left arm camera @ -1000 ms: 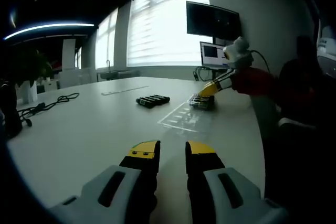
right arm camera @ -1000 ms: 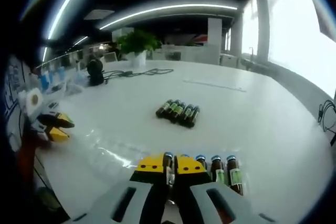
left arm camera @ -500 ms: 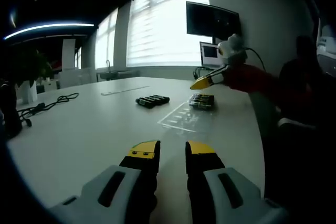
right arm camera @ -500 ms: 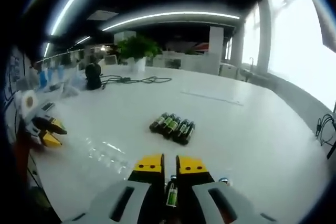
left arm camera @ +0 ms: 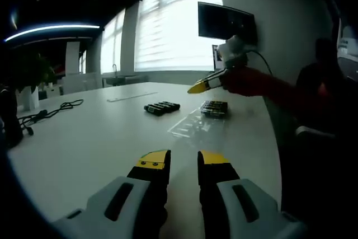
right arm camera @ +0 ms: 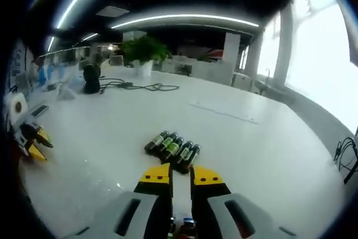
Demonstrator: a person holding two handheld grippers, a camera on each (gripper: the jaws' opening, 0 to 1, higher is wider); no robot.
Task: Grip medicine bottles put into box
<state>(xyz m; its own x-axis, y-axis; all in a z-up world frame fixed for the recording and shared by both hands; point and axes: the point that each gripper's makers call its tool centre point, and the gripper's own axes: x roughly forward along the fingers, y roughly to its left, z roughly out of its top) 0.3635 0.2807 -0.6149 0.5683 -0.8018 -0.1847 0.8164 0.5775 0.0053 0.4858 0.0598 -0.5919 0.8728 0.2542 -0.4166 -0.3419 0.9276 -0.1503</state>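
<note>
Lifted clear of the row of bottles (left arm camera: 215,108) by the clear box (left arm camera: 196,124), the right hand-held gripper (left arm camera: 197,87) now hangs higher above the tabletop (left arm camera: 95,132) than a second ago, further toward the loose group of bottles (right arm camera: 173,149), which has drawn nearer in its own view. Its jaws stand close together with a bottle (right arm camera: 184,226) pinched low between them, green label just visible. The left hand-held gripper (left arm camera: 183,160) has not shifted: it rests low over the bare tabletop, jaws slightly parted, holding nothing. My reading is that the carry step is in hand, one bottle picked and in transit. Next it must be brought over the box, lowered upright into a free slot, and released without knocking neighbours.
</note>
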